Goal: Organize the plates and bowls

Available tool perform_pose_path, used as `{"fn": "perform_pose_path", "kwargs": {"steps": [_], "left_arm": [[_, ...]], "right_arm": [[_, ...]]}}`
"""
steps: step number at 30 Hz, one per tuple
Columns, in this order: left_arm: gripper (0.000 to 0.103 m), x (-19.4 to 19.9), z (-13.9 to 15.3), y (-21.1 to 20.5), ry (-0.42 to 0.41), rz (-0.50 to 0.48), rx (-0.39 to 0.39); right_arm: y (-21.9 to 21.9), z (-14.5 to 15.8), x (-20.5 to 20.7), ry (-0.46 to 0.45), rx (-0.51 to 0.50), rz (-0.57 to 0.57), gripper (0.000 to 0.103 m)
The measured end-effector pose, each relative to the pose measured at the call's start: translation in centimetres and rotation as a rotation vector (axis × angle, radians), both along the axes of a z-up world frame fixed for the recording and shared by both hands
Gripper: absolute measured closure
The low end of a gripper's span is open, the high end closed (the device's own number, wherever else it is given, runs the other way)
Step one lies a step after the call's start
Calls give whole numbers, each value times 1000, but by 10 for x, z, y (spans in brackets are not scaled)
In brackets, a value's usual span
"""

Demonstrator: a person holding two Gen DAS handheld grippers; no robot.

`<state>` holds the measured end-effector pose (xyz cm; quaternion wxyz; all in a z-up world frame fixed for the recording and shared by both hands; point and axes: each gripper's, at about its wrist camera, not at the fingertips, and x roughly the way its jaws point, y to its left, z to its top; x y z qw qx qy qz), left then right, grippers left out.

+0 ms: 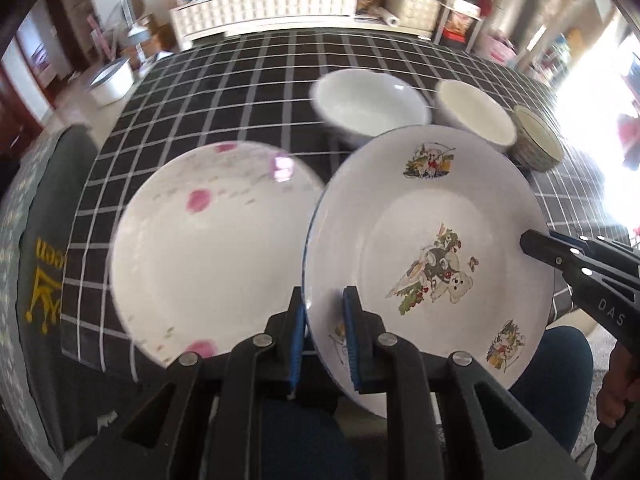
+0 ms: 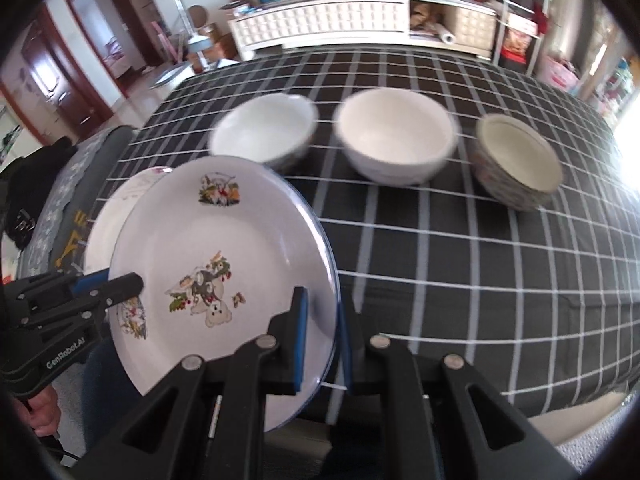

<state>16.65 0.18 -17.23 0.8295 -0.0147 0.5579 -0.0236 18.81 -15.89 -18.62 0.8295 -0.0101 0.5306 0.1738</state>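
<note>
A white plate with cartoon animal prints and a blue rim (image 1: 432,248) (image 2: 224,272) is held above the table's near edge, tilted. My left gripper (image 1: 323,344) is shut on its left rim. My right gripper (image 2: 322,340) is shut on its right rim, and it also shows in the left wrist view (image 1: 532,244). A white plate with pink flowers (image 1: 208,248) lies on the checked cloth to the left, partly under the held plate (image 2: 120,208). Three bowls stand behind in a row: a white one (image 2: 264,136), a cream one (image 2: 396,140), a patterned one (image 2: 516,160).
The black cloth with white checks (image 2: 480,264) covers the table. A grey cloth with yellow print (image 1: 44,280) hangs at the left edge. A white cabinet (image 2: 328,24) and cluttered shelves (image 2: 516,20) stand beyond the table's far side.
</note>
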Motion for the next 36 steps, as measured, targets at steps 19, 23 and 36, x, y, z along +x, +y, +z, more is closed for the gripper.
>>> {"fn": "perform_pose_path", "kwargs": {"steps": [19,23,36], "left_arm": [[88,-33,3,109,-7,192,25],[88,-30,1,119,-1,197,11],[88,-8,0,132,13,197,18]], "right_arm": [[111,-14,-1,32,-13,147,85],[122,-11,2,29,-26,152,85],[137,-16,18,51,-53,149,85]]}}
